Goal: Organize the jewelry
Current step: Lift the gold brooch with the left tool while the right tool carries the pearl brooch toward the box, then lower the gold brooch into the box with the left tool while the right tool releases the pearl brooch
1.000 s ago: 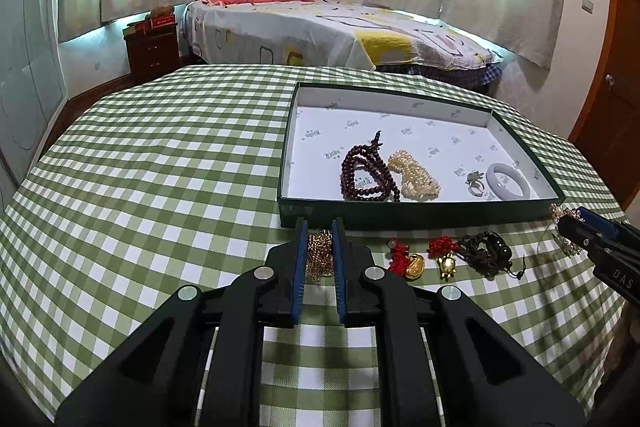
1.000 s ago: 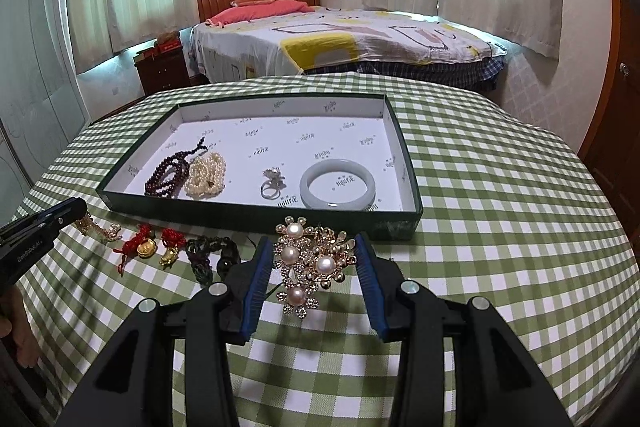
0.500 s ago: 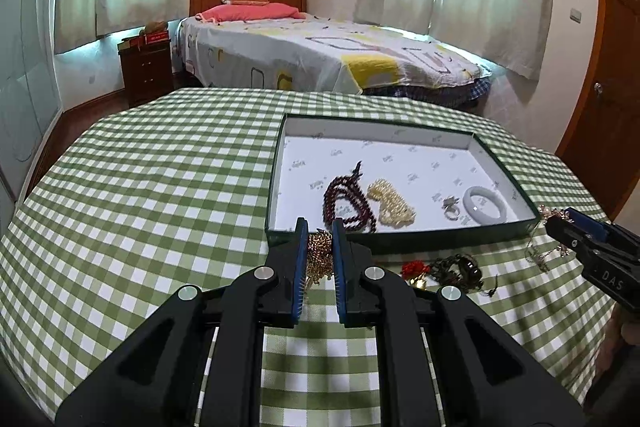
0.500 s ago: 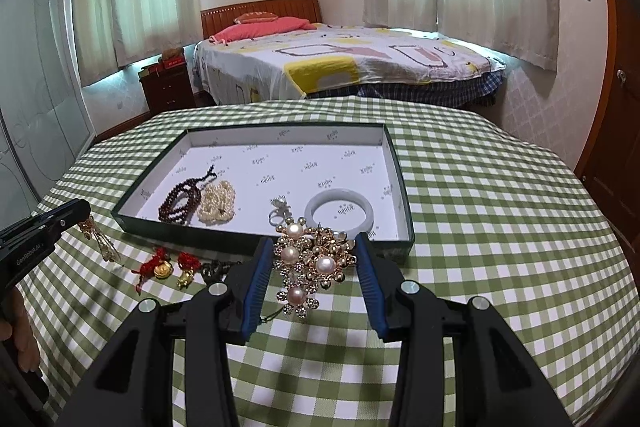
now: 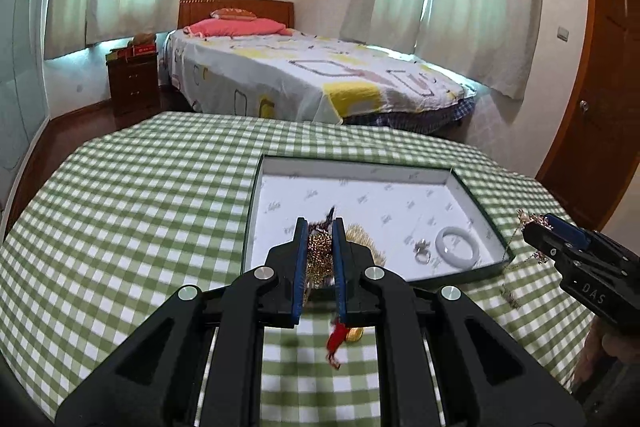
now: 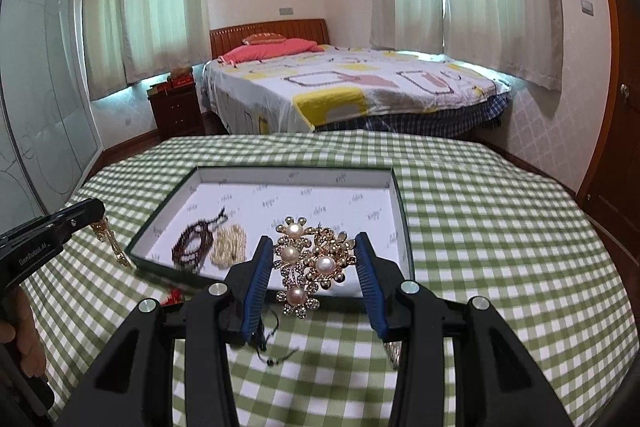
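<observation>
I see the green-and-white checked tablecloth (image 6: 500,227) carrying a shallow dark-green tray with a white lining (image 6: 400,195) (beads and a white bangle (image 5: 457,247) lie inside). My right gripper (image 6: 316,267) clamps a gold flower brooch with pearls (image 6: 312,261) above the tray's near edge. My left gripper (image 5: 320,251) pinches a bunched gold chain (image 5: 319,259), raised clear of the cloth.

tongs (image 5: 320,247) – 2 | tray (image 6: 402,227) – 1 | bangle (image 5: 457,247) – 1 | ring (image 5: 422,255) – 1 | brooch (image 6: 314,263) – 1
</observation>
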Motion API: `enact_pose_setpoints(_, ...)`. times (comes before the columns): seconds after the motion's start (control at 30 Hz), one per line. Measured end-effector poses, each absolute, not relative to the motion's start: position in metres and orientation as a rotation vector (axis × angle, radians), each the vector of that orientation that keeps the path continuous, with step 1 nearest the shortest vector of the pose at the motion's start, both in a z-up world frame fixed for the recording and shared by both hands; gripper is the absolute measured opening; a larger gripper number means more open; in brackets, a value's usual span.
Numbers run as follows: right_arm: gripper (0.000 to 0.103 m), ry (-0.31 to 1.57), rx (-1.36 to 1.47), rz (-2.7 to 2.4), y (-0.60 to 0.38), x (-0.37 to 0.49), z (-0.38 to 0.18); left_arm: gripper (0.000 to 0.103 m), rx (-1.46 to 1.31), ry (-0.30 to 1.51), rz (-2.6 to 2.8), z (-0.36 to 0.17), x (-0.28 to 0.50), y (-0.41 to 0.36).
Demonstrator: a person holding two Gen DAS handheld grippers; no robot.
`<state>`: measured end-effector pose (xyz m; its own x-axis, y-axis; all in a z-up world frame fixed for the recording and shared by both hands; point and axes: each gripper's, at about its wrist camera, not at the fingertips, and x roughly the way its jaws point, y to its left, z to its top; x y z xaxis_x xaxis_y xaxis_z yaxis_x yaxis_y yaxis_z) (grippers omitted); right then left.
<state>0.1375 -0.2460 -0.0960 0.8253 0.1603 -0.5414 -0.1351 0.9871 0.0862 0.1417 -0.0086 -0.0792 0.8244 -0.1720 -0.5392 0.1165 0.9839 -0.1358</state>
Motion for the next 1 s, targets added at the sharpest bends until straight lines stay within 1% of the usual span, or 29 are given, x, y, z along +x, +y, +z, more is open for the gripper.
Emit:
enact_pose_setpoints(0.37, 0.042, 0.5, 0.031, 0.161, -0.247, 0.172, -0.066, 0.012, -0.083, 0.528, -0.191, -0.054, 0.178, -0.022)
enact_pose_setpoints(0.7, 0.042, 0.455, 0.006, 0.161, -0.252, 0.214, -0.053, 0.012, -0.047, 0.486, -0.21, -0.036, 0.239, -0.043)
enact_pose_setpoints(0.8, 0.042, 0.472, 0.008, 0.164, -0.252, 0.23, -0.061, 0.012, -0.036, 0.519, -0.209, -0.047, 0.261, -0.048)
enact_pose_setpoints(1.0, 0.042, 0.58, 0.02, 0.163, -0.255, 0.265, -0.103, 0.012, -0.036, 0.688, -0.194, -0.1, 0.309, -0.051)
